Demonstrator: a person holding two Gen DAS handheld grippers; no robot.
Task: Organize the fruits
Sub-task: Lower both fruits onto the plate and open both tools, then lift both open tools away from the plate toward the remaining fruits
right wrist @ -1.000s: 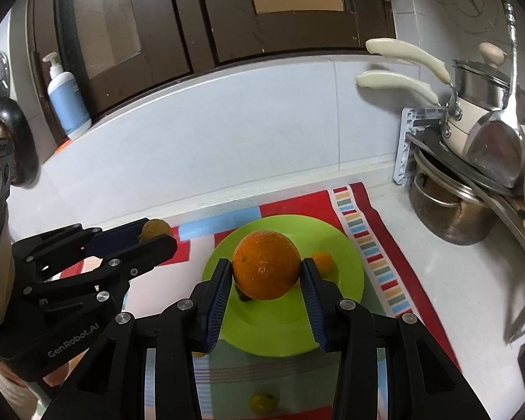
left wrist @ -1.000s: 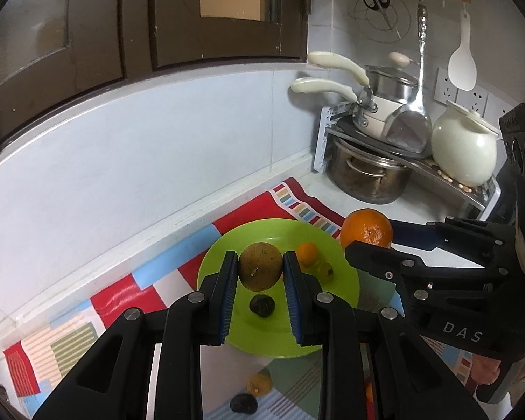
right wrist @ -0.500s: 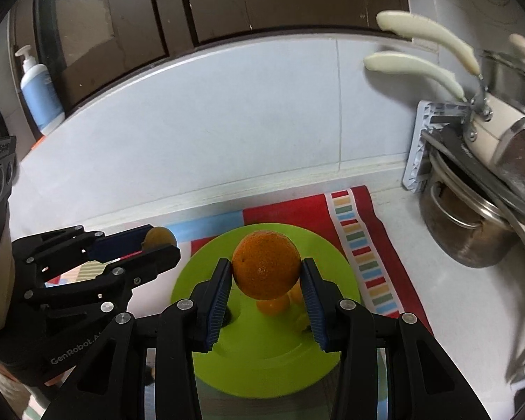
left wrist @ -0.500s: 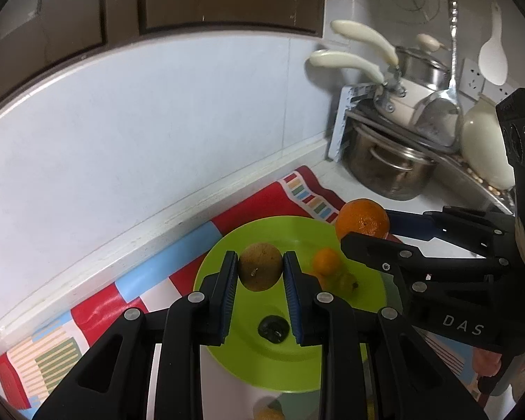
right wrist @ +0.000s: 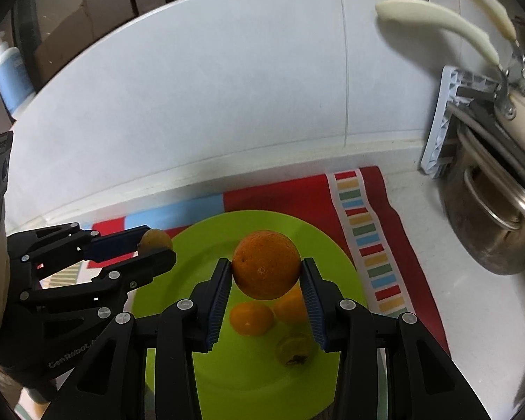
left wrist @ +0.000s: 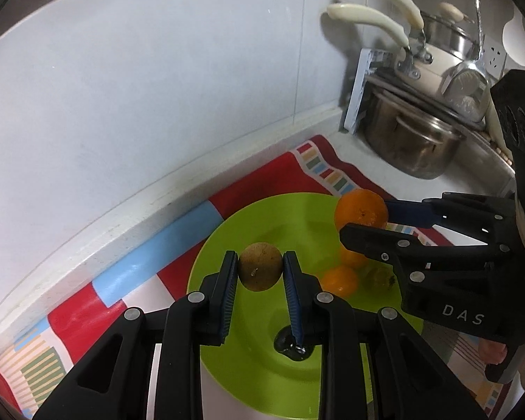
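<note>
My left gripper [left wrist: 259, 273] is shut on a round brown fruit [left wrist: 260, 270] and holds it over the left part of the green plate [left wrist: 262, 374]. My right gripper [right wrist: 266, 280] is shut on a large orange [right wrist: 266, 264] above the plate [right wrist: 192, 245]. On the plate lie two small oranges [right wrist: 251, 317], a yellow-green fruit [right wrist: 294, 350] and a dark fruit [left wrist: 290, 346]. The right gripper with its orange [left wrist: 360, 210] shows in the left wrist view; the left gripper with the brown fruit [right wrist: 154, 239] shows in the right wrist view.
The plate sits on a colourful striped mat [left wrist: 98, 311] against the white tiled wall. A steel pot [left wrist: 413, 143] and a rack of pans with cream handles [left wrist: 367, 21] stand at the right. A soap bottle [right wrist: 8, 73] stands on the ledge at the left.
Both grippers have moved forward and lower over the plate, still holding their fruits. The plate and its fruits look larger and closer.
</note>
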